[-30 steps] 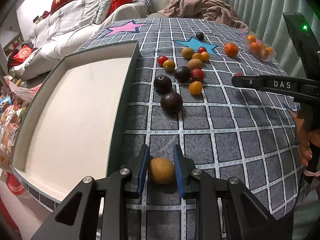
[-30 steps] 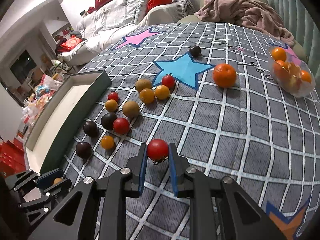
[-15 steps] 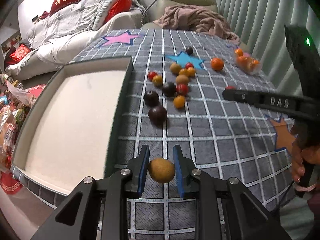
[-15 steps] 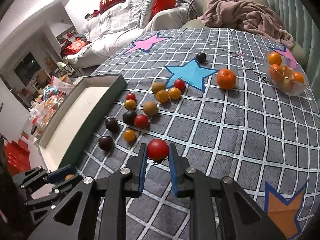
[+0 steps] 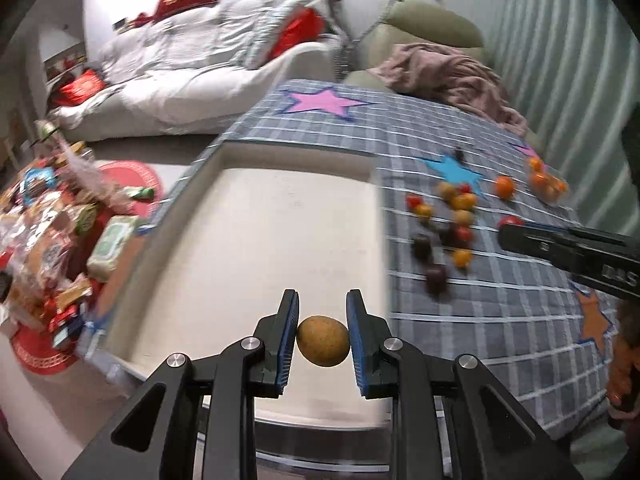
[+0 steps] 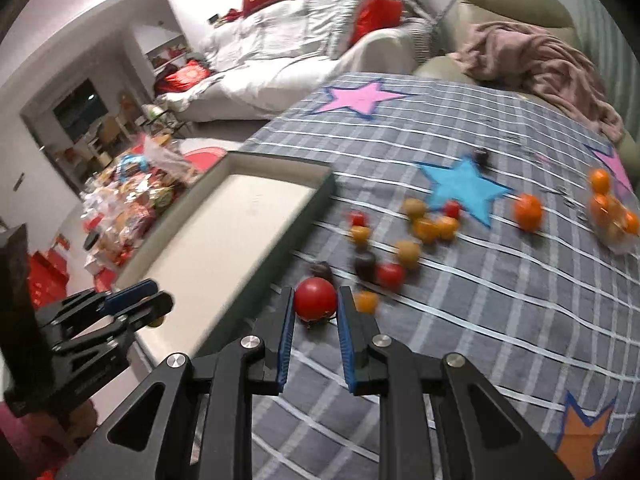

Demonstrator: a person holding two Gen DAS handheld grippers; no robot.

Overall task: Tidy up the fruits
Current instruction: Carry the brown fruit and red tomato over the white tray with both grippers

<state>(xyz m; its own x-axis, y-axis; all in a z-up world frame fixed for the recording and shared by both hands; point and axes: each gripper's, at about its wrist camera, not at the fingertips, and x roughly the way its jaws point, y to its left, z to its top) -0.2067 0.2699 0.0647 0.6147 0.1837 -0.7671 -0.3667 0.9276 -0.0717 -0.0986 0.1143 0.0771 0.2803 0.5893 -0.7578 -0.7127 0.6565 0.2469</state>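
A living room is seen behind a table spread with a grey checked cloth (image 6: 500,312) printed with coloured stars; a white sofa and a pink blanket lie beyond its far edge. A brown oval fruit (image 5: 323,341) is clamped between the blue pads of the left gripper (image 5: 322,338) and is held in the air over the near end of a shallow dark-walled tray (image 5: 380,240), which sits at the left edge of the table. The fruit's long axis is laid across the jaws, from pad to pad, so that its blunt ends are pressed and it cannot roll out. A red tomato (image 6: 315,299) is gripped in the same way by the right gripper (image 6: 314,312), its dried stalk pointed down toward the cloth; it is carried above the cloth just beside the tray's right wall — not yet over the pale floor of the tray. Both pieces are judged to be on their way to the tray, which is bare inside.

The loose fruit (image 6: 400,256) — dark plums, small yellow and red ones — is scattered mid-table, near the tray's right wall. An orange (image 6: 528,212) lies apart near a blue star, and a clear bag of oranges (image 6: 612,216) rests by the right edge.
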